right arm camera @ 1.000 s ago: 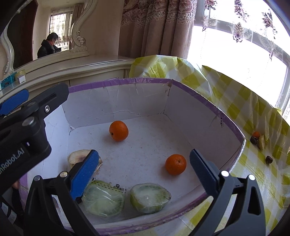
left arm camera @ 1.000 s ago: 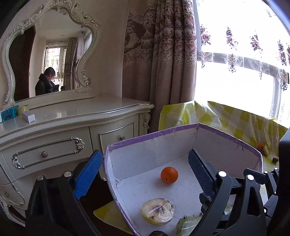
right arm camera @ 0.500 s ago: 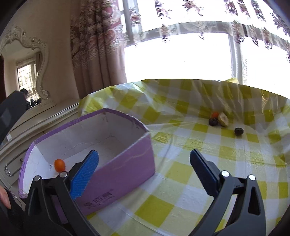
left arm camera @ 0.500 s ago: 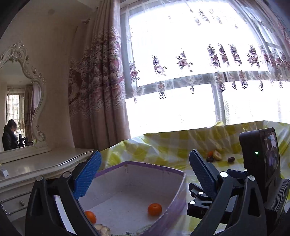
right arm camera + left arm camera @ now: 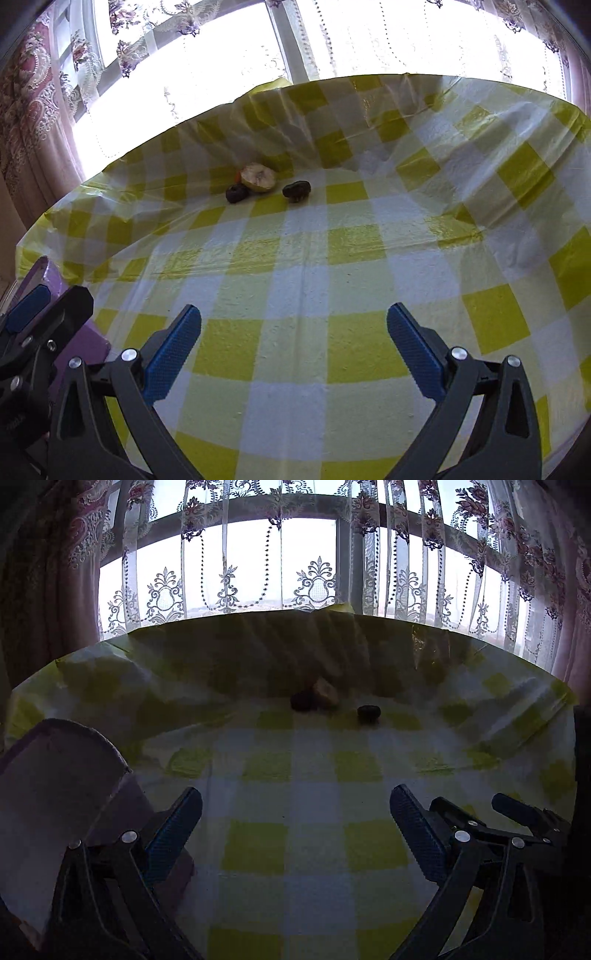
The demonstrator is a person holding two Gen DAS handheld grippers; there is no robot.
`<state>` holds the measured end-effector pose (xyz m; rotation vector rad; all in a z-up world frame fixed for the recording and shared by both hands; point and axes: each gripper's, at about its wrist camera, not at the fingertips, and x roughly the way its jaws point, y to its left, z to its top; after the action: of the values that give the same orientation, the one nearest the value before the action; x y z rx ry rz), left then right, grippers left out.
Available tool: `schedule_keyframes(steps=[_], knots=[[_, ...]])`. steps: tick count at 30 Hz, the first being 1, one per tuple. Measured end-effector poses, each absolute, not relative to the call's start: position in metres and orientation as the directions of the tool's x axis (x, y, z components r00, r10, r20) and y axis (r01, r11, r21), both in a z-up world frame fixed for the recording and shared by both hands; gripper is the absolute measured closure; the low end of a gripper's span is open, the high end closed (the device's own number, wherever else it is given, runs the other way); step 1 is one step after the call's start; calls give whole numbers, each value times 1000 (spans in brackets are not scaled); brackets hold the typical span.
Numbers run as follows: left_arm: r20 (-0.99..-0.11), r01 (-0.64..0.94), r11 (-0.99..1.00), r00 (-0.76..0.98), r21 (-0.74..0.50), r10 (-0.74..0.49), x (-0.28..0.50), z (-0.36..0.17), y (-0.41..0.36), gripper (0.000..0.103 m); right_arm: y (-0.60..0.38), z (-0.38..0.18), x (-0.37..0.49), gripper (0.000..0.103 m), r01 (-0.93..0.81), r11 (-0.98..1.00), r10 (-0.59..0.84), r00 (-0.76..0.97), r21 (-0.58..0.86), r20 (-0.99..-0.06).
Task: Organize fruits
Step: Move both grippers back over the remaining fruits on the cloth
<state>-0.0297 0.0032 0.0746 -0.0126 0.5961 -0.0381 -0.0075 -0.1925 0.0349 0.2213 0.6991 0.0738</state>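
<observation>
**Both grippers empty, loose fruit still far off by the window**

The right gripper [image 5: 293, 341] has its blue pads [image 5: 171, 354] spread wide with only checked cloth between them. The left gripper [image 5: 295, 827] is the same: jaws fully apart, nothing held.

Far ahead of both, near the raised back edge of the yellow-checked tablecloth [image 5: 354, 243], lies a small cluster: a cut pale fruit half [image 5: 258, 177], a dark round fruit [image 5: 236, 193] touching it on the left, a sliver of orange fruit [image 5: 238, 176] peeking out behind, and a second dark fruit [image 5: 296, 190] just to the right, apart from the rest. The purple box [image 5: 48, 794] sits at the near left, beside the left gripper.

Risks, as I judge them:
- The clustered pieces touch, so closing on one may nudge or roll the others, perhaps towards the cloth's folds.
- The dark fruits look small and round; wide pads could squeeze them out sideways or pinch up the plastic cloth instead.
- The cut half may be soft, so a hard squeeze could crush it.
- In the left view the backlight leaves the fruit nearly black, which makes aiming harder.
- Two grippers heading for one tight cluster could collide.
</observation>
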Motion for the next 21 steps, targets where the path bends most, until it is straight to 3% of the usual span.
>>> schedule_keyframes(steps=[3, 7, 13, 21], knots=[[-605, 18, 999, 796, -31, -33, 2, 57, 3, 5, -203, 28, 9, 2, 71, 972, 99, 742, 224, -663], [-604, 10, 998, 797, 55, 25, 30, 45, -9, 4, -212, 24, 34, 2, 118, 972, 54, 727, 202, -684], [-655, -123, 987, 756, -104, 25, 67, 35, 28, 5, -213, 19, 81, 2, 155, 971, 27, 681, 181, -731], [-715, -203, 954, 699, -221, -16, 94, 20, 55, 5, -197, 21, 132, 2, 114, 985, 23, 653, 129, -757]])
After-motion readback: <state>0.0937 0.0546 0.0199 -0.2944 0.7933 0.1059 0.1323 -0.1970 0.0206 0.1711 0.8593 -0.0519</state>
